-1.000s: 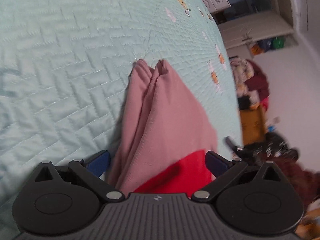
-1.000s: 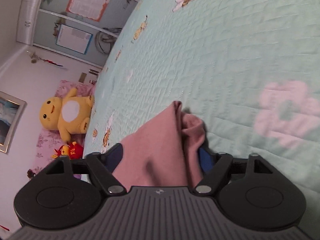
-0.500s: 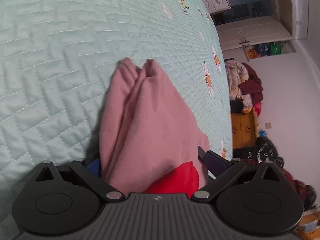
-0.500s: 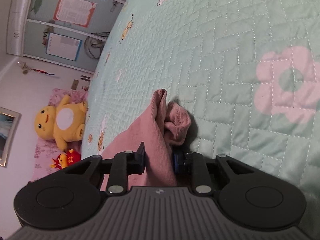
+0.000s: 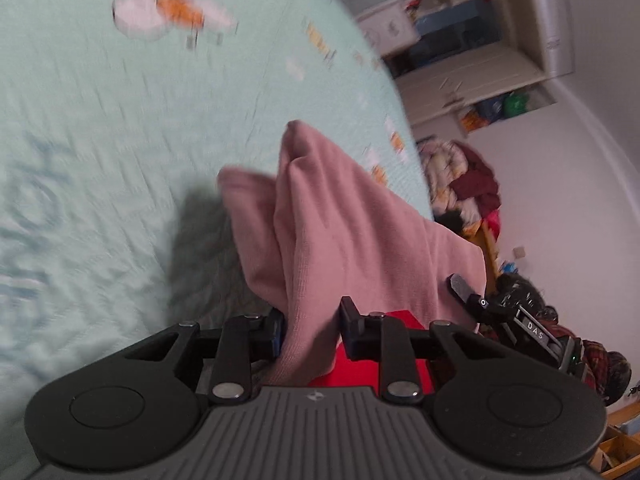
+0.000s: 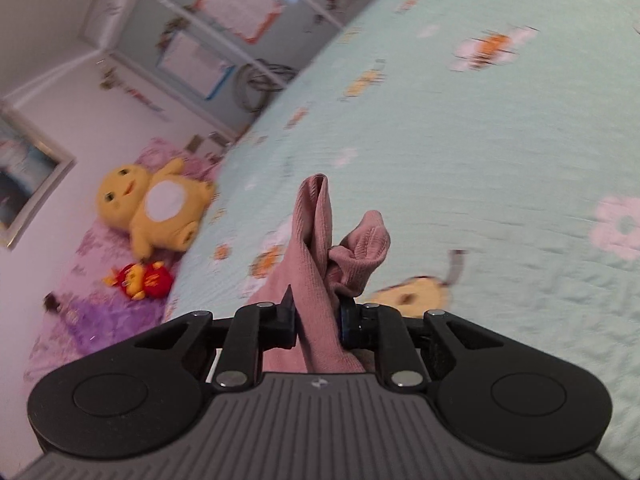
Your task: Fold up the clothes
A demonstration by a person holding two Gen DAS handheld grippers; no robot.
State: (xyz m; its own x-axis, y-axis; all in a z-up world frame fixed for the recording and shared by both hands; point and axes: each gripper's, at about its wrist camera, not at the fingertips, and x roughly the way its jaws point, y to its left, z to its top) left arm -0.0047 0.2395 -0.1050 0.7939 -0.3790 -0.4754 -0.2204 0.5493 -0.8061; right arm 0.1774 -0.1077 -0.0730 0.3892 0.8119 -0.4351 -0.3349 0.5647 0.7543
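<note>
I see a bed (image 5: 120, 100) under a pale green quilt printed with bees and flowers. Beyond its far edge, white cupboards (image 5: 472, 68) stand against a white wall, with a heap of clothes (image 5: 464, 184) below. On my right view, a yellow plush toy (image 6: 154, 208) lies on purple bedding (image 6: 100, 312), near posters (image 6: 240, 12).
</note>
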